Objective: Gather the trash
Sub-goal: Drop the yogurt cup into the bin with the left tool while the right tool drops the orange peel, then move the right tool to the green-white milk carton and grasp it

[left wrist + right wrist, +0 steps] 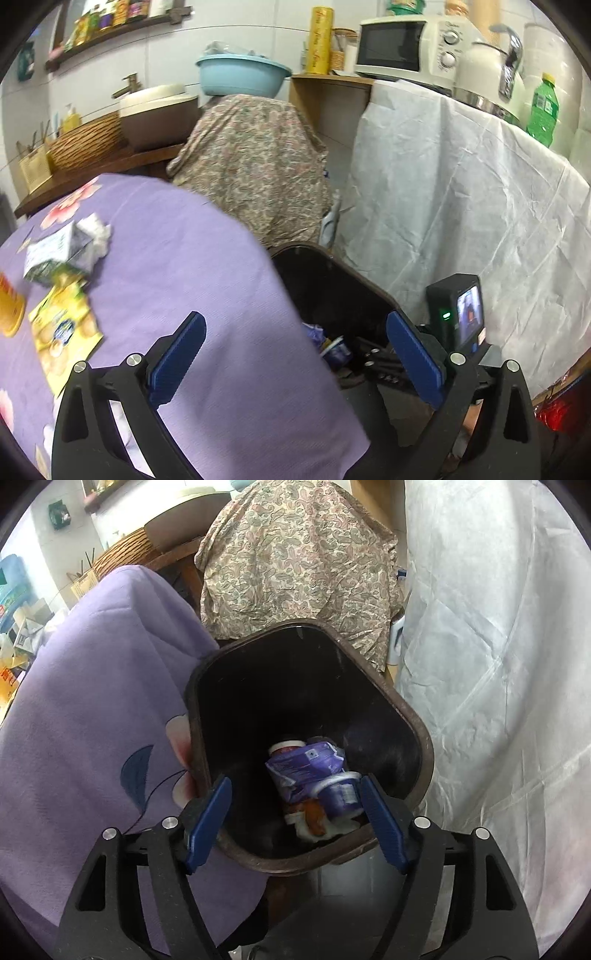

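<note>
A dark brown bin [417, 734] stands on the floor beside the purple-clothed table [92, 701]. In it lie a purple wrapper [299, 768], a purple-and-white cup [340, 794] and orange scraps. My right gripper [295, 819] is open and empty just above the bin's near rim. My left gripper [295, 358] is open and empty over the table's right edge [207, 266], with the bin [325, 280] ahead of it. On the table at the left lie a yellow snack packet [62, 325], a small carton [55, 254] and crumpled tissue [98, 230].
A paisley-covered object [255, 162] stands behind the bin. A white sheet [454, 192] drapes a counter on the right, with a microwave [402, 48], kettle and green bottle [543, 107] on it. A basket, basin and sink sit on the back counter.
</note>
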The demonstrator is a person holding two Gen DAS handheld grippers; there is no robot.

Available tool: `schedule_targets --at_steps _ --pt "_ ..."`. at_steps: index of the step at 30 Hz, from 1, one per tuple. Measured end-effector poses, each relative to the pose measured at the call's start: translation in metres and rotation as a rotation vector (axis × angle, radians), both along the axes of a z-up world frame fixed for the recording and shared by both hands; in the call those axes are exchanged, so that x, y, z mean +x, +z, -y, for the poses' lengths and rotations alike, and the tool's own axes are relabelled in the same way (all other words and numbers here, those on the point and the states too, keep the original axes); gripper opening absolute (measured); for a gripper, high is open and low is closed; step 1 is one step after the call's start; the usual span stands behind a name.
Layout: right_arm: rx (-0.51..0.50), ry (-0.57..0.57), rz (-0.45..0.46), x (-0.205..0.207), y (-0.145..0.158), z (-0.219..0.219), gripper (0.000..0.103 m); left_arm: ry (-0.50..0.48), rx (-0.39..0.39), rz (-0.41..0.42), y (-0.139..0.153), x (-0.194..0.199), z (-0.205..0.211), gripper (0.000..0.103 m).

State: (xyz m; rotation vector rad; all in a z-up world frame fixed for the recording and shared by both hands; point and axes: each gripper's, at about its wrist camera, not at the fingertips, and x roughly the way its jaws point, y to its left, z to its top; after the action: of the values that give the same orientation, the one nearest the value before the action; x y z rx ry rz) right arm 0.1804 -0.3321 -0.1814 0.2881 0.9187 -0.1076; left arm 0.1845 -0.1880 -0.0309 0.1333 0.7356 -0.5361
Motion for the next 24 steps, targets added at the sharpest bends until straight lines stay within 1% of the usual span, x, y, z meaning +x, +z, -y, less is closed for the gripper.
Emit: schedule_targets --at_steps 4,7,12,19,24 --pt "0.007 0.014 0.021 -0.009 0.015 -0.009 0.075 0.045 -0.011 0.001 0.001 -0.006 -0.030 0.097" --pt "0.003 0.026 0.043 -0.012 0.029 -0.016 0.076 0.083 0.002 0.013 0.000 -0.010 -0.050 0.097" --pt "-0.003 0.063 0.077 -0.017 0.052 -0.031 0.078 0.148 0.016 0.000 -0.003 -0.013 -0.085 0.097" --pt "-0.028 0.163 0.143 -0.019 0.089 -0.068 0.078 0.250 0.017 -0.006 -0.004 -0.026 -0.145 0.097" --pt "-0.042 0.254 0.205 -0.015 0.121 -0.098 0.078 0.315 0.005 -0.016 -0.008 -0.030 -0.176 0.097"
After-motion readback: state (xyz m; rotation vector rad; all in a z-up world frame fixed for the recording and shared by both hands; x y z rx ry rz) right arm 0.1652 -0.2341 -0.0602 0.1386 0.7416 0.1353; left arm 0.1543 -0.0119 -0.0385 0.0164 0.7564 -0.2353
